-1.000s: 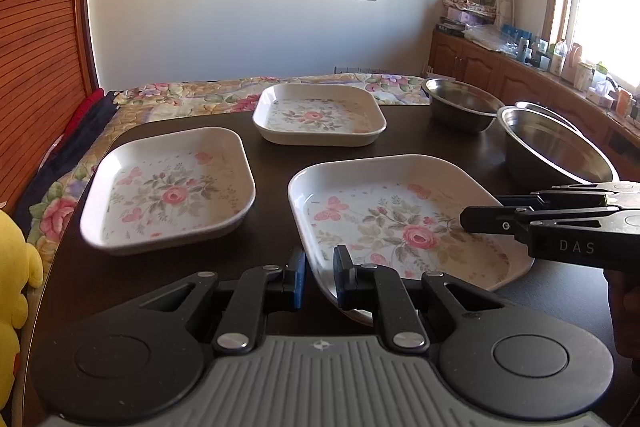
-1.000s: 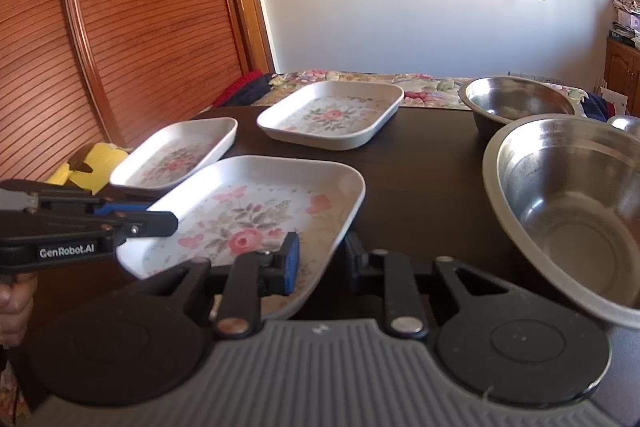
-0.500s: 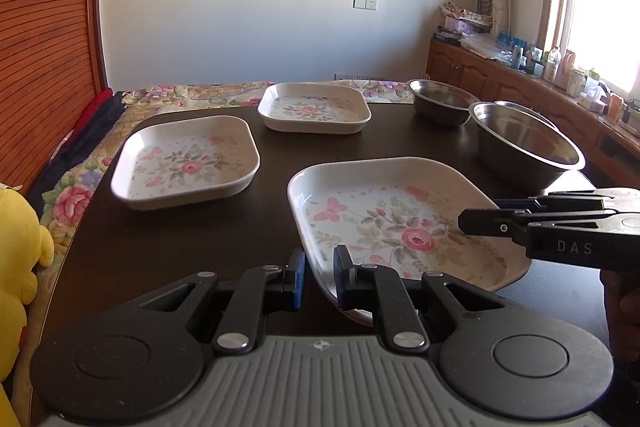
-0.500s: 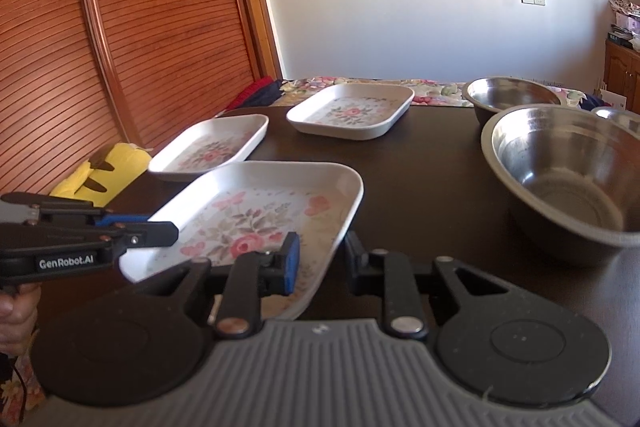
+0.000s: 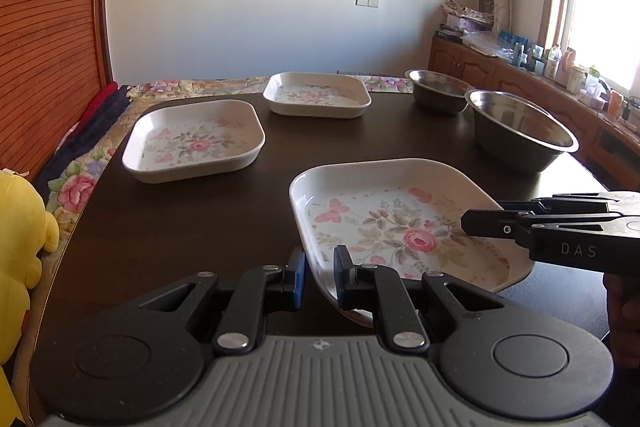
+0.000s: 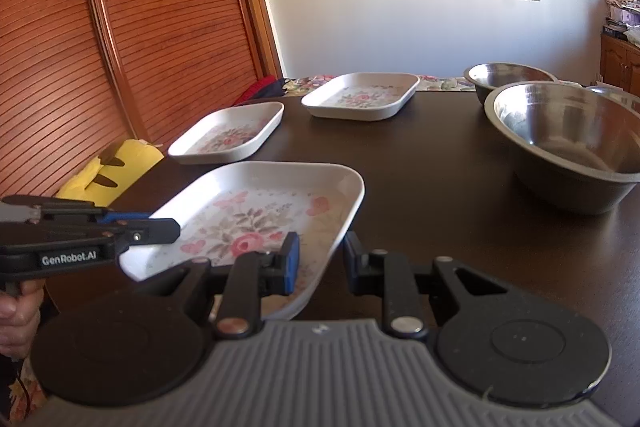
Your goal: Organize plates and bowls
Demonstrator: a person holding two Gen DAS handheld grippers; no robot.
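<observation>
Both claws, left [image 5: 319,277] and right [image 6: 319,258], pinch opposite rims of the near floral plate [image 5: 400,223].

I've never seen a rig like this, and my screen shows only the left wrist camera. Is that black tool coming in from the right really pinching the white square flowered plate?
Observer: It looks so. The right wrist view shows the right tool straddling a corner of the white square flowered plate, with its blue pad inside the rim and its black finger outside.
Visitor: I count two metal bowls.
Observer: There seem to be three. A sliver of another steel rim shows behind the large steel bowl, near the small steel bowl.
Visitor: Who holds my camera's tool?
Observer: A bare hand grips the left tool, which is lettered GenRobot.AI.
</observation>
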